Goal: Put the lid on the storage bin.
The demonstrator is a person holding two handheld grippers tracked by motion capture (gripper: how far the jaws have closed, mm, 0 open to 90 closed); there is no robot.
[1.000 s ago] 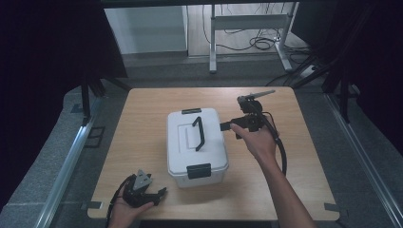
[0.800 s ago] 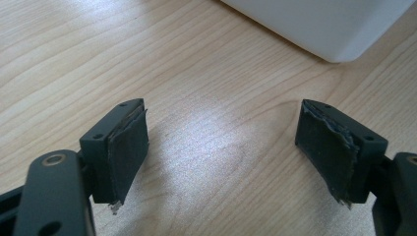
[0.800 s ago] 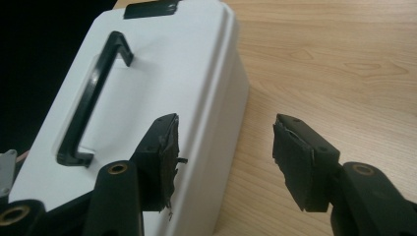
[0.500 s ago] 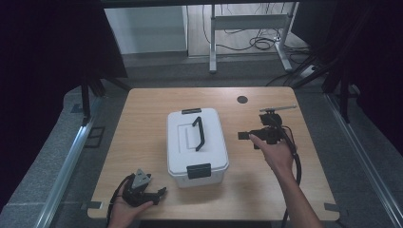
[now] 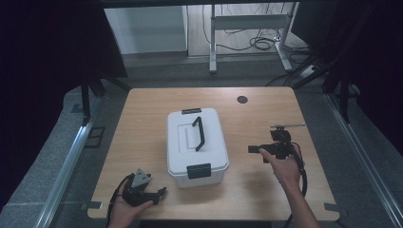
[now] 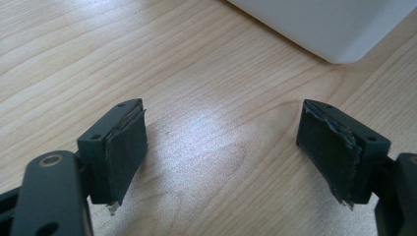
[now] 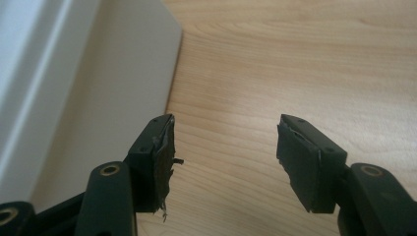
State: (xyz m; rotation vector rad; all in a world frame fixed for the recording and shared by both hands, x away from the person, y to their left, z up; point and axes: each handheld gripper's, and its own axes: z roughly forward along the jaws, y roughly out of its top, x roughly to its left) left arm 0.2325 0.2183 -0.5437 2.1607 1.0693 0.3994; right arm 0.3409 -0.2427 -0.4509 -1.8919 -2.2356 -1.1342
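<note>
A white lidded box (image 5: 197, 147) with a black handle and black latches stands at the middle of the wooden table (image 5: 142, 118). My left gripper (image 5: 160, 192) rests by the table's near left edge, pointing right toward the box. Its jaws (image 6: 223, 113) are wide open over bare wood, with the box's corner (image 6: 334, 24) just beyond. My right gripper (image 5: 253, 149) hovers low to the right of the box, pointing at its side. Its jaws (image 7: 227, 128) have just been opening and nothing is between them. The box's white wall (image 7: 98, 73) stands beside the left jaw.
A dark round hole (image 5: 242, 99) lies in the tabletop at the back right. Metal rails (image 5: 66, 161) run along the floor on both sides. Desk legs and cables (image 5: 256, 42) stand behind the table.
My right gripper has left the box's handle side, moving right, toward the near edge and down close to the tabletop. The left gripper has stayed put.
</note>
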